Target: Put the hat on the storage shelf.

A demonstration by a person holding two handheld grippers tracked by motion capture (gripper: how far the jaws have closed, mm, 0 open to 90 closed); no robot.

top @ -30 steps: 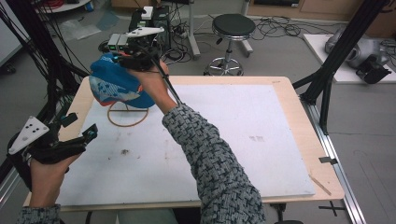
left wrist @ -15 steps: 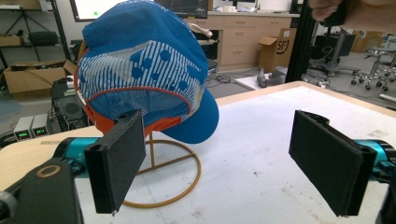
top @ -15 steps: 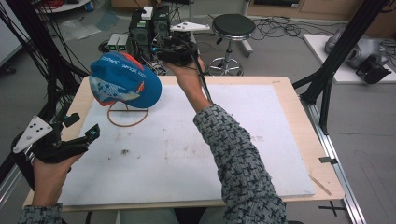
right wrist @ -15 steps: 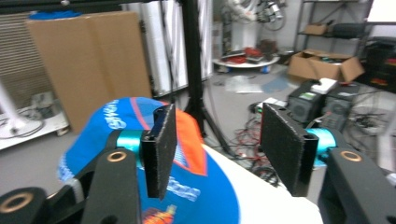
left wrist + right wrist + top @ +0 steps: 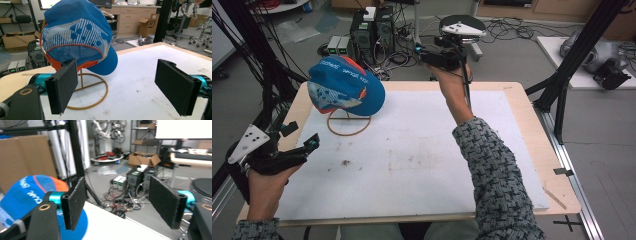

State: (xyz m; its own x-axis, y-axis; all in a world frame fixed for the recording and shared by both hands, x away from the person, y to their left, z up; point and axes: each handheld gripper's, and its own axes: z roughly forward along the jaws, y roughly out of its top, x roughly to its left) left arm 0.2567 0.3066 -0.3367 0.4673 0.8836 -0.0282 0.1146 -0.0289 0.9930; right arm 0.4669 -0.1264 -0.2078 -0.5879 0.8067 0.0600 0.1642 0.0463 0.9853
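Cap's parked on its stand

Your right tool (image 5: pixel 424 54), jaws just spreading and empty, sits well apart from the blue cap (image 5: pixel 346 86); left tool (image 5: pixel 304 142) gapes empty too.

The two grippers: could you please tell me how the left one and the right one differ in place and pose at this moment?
The left gripper sits low at the table's near left corner, aimed at the blue cap on its wire stand; the right gripper is raised over the far edge, right of the cap. The right gripper's jaws have just been opening. Both stand open with nothing between the jaws.
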